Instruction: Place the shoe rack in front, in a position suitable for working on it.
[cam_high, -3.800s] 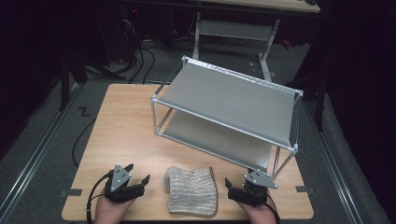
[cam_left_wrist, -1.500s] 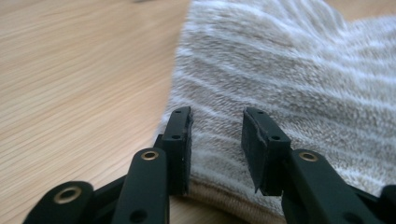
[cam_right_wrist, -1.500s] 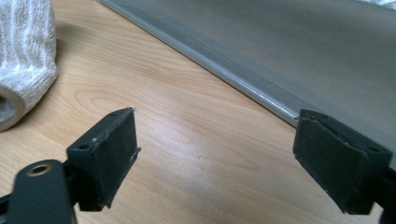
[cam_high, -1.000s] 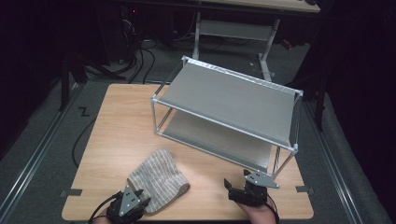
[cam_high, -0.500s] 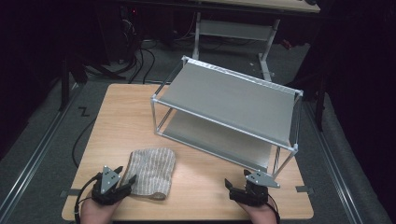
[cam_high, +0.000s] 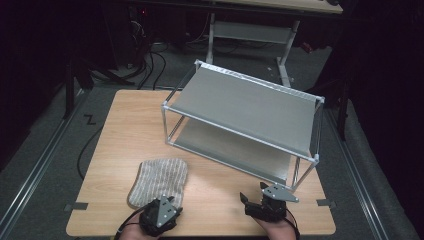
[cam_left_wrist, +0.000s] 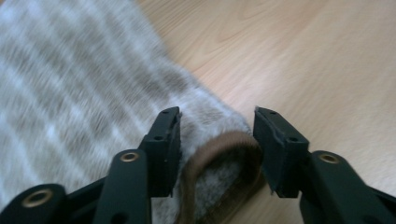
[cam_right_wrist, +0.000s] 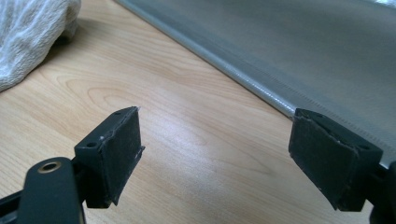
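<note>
Since the earlier frame our left tool has shifted right, closing around the folded cloth's corner, not yet clamped; right tool apart. Next: pinch, fold.

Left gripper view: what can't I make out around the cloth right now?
- Whether the left gripper pads press the cloth corner: left gripper view, gaps unclear.
- Cloth's weave: left gripper view, blurred.
- Cloth's near edge: high view, left gripper covers it.
- Shelf rack: right gripper view, cut off by the frame.
</note>
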